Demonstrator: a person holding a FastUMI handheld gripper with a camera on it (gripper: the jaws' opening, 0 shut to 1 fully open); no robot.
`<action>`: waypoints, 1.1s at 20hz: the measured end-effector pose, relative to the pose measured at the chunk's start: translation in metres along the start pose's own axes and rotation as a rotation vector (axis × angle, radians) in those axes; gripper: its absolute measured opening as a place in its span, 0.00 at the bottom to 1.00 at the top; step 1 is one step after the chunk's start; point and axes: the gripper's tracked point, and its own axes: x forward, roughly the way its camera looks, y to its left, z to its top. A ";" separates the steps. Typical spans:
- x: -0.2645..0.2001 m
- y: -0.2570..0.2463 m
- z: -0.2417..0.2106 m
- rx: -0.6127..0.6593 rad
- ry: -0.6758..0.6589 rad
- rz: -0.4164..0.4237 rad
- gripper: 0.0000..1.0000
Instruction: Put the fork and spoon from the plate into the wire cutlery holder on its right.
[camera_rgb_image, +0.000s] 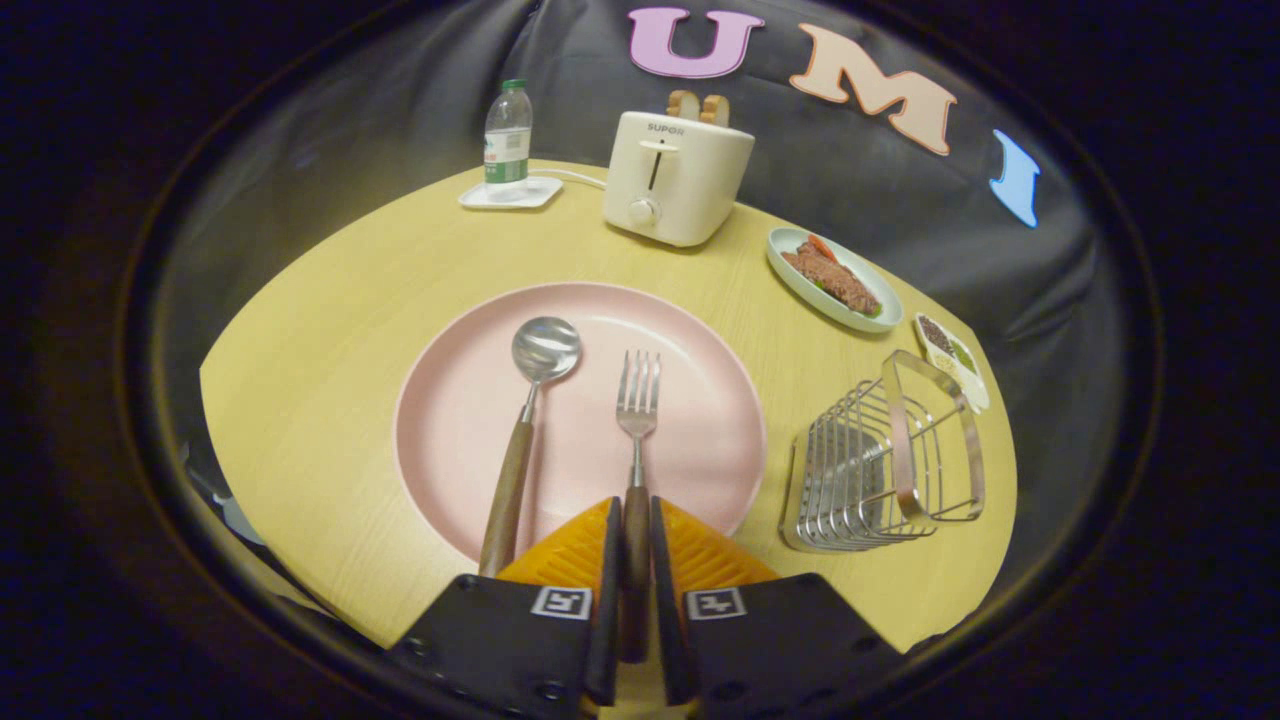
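The tongs (636, 535) are gripping the fork (638, 400) by its handle, closed tight, on the plate (690, 330) beside the spoon (530, 400); next move is calling for lifting it toward the wire holder (885, 460).

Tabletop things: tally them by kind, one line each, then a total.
Cutlery: 2, the fork, its handle clamped between the gripper fingers, and the spoon.
Dishes: 4, pink plate, food plate, small tray, coaster.
Wire cutlery holder: 1.
Toaster: 1.
Bottle: 1.
Total: 9.
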 end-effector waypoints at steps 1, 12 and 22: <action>-0.002 0.003 0.001 0.014 0.016 0.019 0.23; -0.027 -0.013 0.017 0.025 0.065 0.109 0.11; -0.090 -0.083 0.050 -0.096 0.036 0.099 0.11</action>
